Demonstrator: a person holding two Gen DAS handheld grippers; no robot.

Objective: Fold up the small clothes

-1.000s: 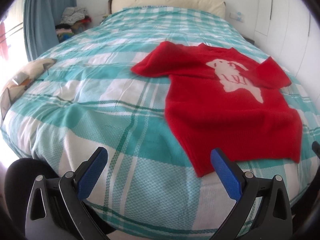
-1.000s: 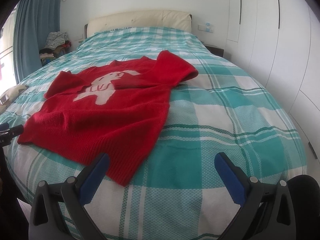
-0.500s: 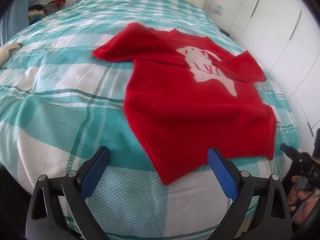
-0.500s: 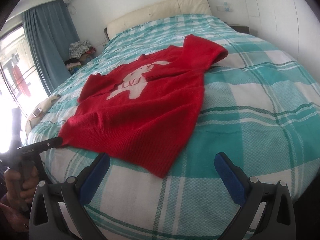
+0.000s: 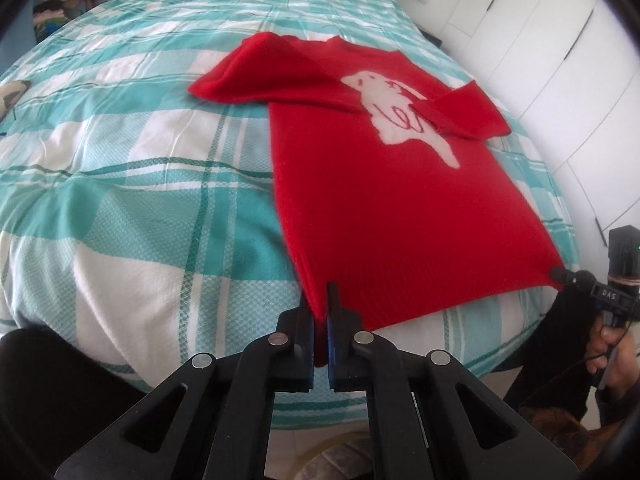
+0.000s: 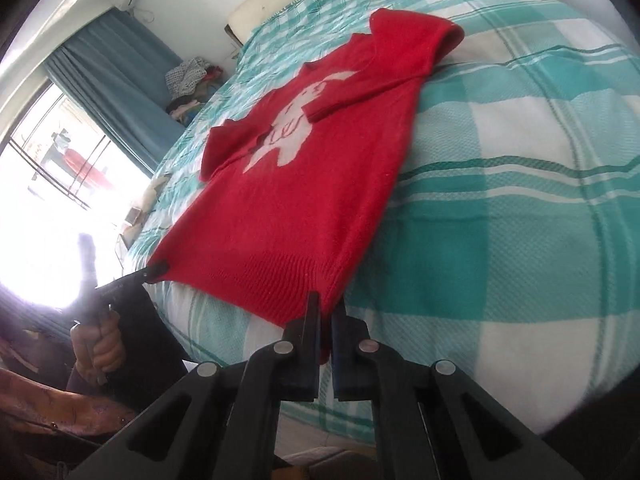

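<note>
A small red sweater (image 5: 384, 200) (image 6: 296, 208) with a white animal figure lies flat on the checked bedspread, both sleeves folded in over its chest. My left gripper (image 5: 322, 300) is shut on the sweater's near left hem corner, red knit pinched between its blue pads. My right gripper (image 6: 327, 304) is shut on the other hem corner. Each gripper shows in the other's view: the right one (image 5: 560, 274) at the far hem corner, the left one (image 6: 154, 272) likewise, each held by a hand.
The teal and white checked bed (image 5: 140, 184) (image 6: 520, 208) fills both views. White wardrobe doors (image 5: 560, 60) stand to the right of it. A blue curtain (image 6: 116, 92), a bright window and a pile of clothes (image 6: 188, 84) lie beyond the bed's left side.
Both grippers stood open over the bed's near edge. They have come down to the sweater's hem and shut, one on each lower corner.
</note>
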